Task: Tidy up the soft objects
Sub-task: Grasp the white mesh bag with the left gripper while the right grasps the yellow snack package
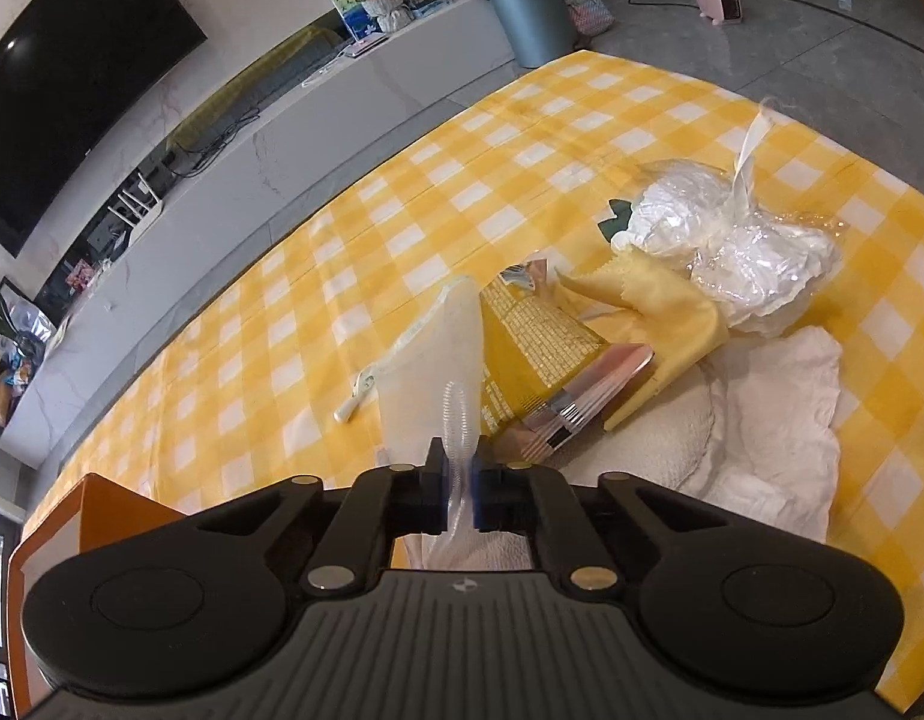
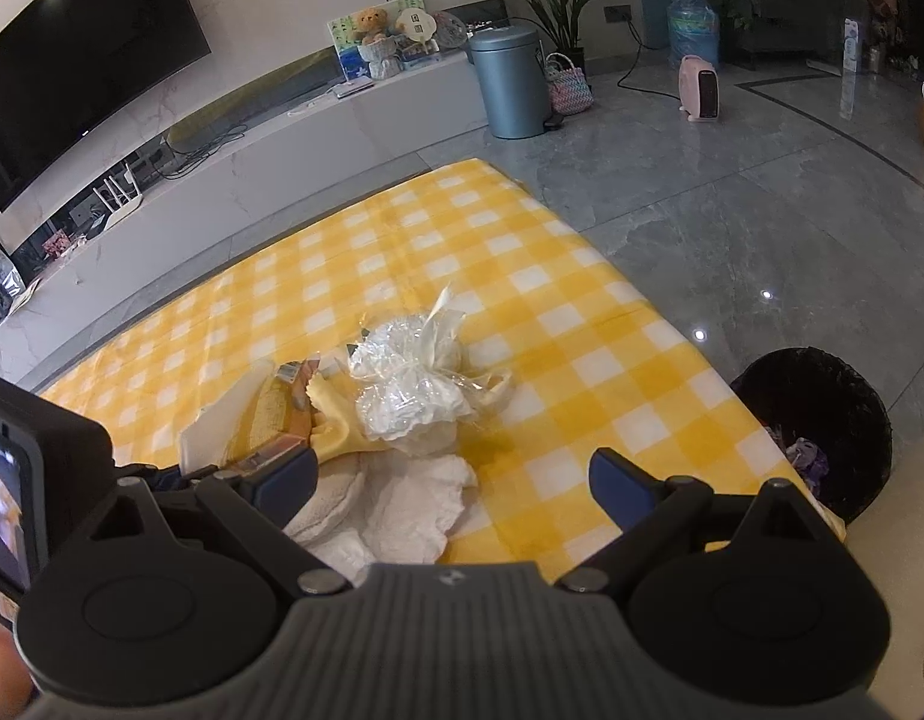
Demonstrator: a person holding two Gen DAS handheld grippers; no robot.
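Observation:
My left gripper (image 1: 459, 492) is shut on a translucent zip pouch (image 1: 432, 372) and holds it upright above the checked cloth. Behind it lie a yellow snack bag (image 1: 540, 354), a yellow cloth (image 1: 660, 306), a clear plastic bag of white stuff (image 1: 726, 240), a crumpled white tissue (image 1: 774, 432) and a cream fluffy pad (image 1: 654, 438). My right gripper (image 2: 453, 486) is open and empty, low over the white tissue (image 2: 414, 516). The plastic bag (image 2: 408, 384) and the snack bag (image 2: 270, 414) lie just ahead of it.
The yellow checked tablecloth (image 1: 462, 180) covers the table. An orange box (image 1: 72, 540) stands at the near left. A black waste bin (image 2: 822, 420) stands on the floor off the table's right edge. A grey bin (image 2: 510, 84) and a TV bench are beyond.

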